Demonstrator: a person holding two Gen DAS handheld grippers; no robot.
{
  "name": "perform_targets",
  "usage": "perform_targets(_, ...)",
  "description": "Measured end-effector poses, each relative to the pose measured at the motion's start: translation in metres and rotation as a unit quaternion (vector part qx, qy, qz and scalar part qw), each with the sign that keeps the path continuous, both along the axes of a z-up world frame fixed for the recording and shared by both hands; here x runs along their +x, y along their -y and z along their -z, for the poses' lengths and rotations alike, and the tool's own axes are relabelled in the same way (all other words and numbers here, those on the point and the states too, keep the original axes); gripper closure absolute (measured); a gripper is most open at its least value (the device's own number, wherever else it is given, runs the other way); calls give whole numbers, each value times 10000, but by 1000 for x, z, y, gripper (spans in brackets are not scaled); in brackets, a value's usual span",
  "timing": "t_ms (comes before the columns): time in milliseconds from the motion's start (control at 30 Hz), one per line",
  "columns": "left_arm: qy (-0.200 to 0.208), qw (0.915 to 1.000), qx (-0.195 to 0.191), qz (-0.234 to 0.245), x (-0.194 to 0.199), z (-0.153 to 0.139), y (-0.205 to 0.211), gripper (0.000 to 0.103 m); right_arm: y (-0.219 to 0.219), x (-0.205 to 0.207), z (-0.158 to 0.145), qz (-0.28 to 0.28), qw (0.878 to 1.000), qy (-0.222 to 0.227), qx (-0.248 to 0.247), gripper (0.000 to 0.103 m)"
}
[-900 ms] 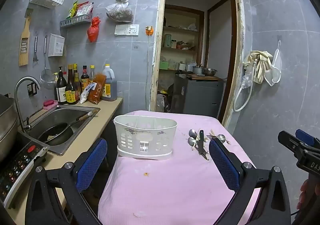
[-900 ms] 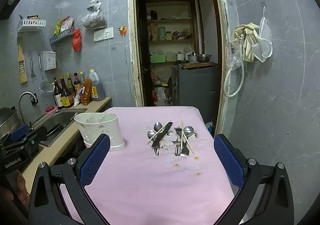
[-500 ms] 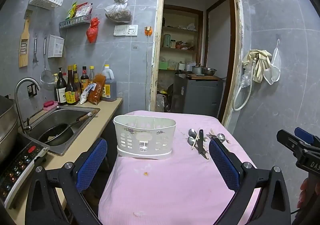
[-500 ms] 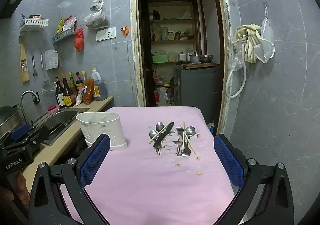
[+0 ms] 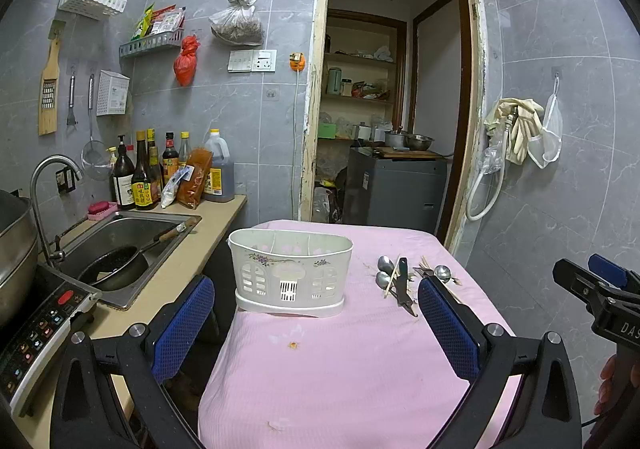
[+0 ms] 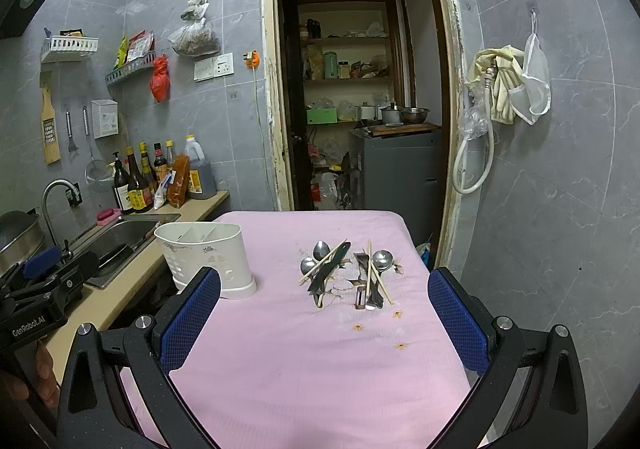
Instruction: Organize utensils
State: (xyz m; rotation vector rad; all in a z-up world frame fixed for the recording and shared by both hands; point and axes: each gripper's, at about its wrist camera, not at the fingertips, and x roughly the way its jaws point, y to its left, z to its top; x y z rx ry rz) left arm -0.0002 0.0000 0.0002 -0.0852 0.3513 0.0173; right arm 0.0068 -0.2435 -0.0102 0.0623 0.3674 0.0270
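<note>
A small table with a pink cloth (image 6: 304, 361) stands in a kitchen. Both grippers hang above the near end of it, and both are wide apart with nothing between the blue pads.

The left gripper (image 5: 316, 325) points at a white plastic holder (image 5: 290, 269) that stands upright on the left side of the cloth. The holder has little walls inside that split it into parts. From the right wrist view, the holder (image 6: 206, 259) sits near the left edge of the table, next to the counter.

The right gripper (image 6: 324, 323) points at a heap of utensils (image 6: 348, 273) lying flat on the cloth, well apart from the holder. In the heap are shiny spoons (image 6: 382, 260), pale chopsticks (image 6: 322, 261) that lie across them, and a dark-handled thing (image 6: 330, 269) that may be a knife, but it is too small to tell for sure. The pieces touch and cross each other. A few small orange-brown specks (image 6: 400, 345) lie on the cloth in front of the heap.

To the left of the table is a counter with a metal sink (image 5: 120, 245). A black pan (image 5: 114, 269) rests in the sink. Sauce bottles (image 5: 140, 173) stand in a row against the wall behind it. An open doorway (image 6: 360, 109) is behind the table.
</note>
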Motion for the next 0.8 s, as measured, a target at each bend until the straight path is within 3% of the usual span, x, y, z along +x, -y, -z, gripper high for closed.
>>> perform_targets(800, 2, 10000, 32, -3, 0, 0, 0, 0, -9, -11, -5, -56, 10000, 31, 1, 1)
